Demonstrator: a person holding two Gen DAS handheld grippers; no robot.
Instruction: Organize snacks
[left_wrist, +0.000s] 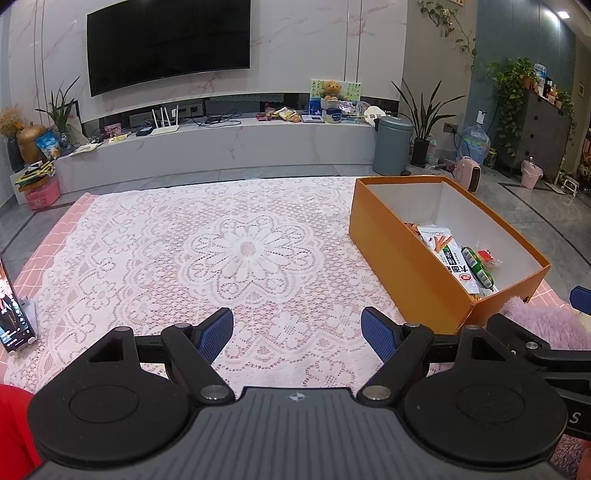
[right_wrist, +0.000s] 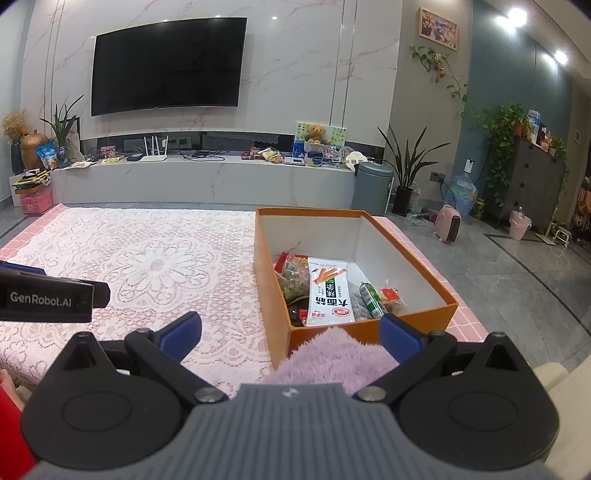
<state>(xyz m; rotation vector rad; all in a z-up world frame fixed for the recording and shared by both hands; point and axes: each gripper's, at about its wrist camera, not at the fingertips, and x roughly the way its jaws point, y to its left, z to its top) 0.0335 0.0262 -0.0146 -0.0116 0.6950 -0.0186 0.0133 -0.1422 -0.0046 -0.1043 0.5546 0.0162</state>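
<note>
An open orange box (left_wrist: 402, 254) stands on the right part of the lace-covered table (left_wrist: 184, 251); it also shows in the right wrist view (right_wrist: 271, 295). Several snack packs lie inside it, among them a white packet (right_wrist: 328, 295) and a green sausage stick (right_wrist: 371, 300). My left gripper (left_wrist: 297, 334) is open and empty, low over the lace, left of the box. My right gripper (right_wrist: 291, 332) is open and empty, just short of the box's near end, above a purple fluffy item (right_wrist: 332, 354).
A phone on a stand (left_wrist: 14, 317) is at the table's left edge. Beyond the table are a TV bench (left_wrist: 221, 144), a grey bin (left_wrist: 391, 146) and potted plants (left_wrist: 424, 122). The left gripper's body (right_wrist: 48, 295) shows at the left of the right wrist view.
</note>
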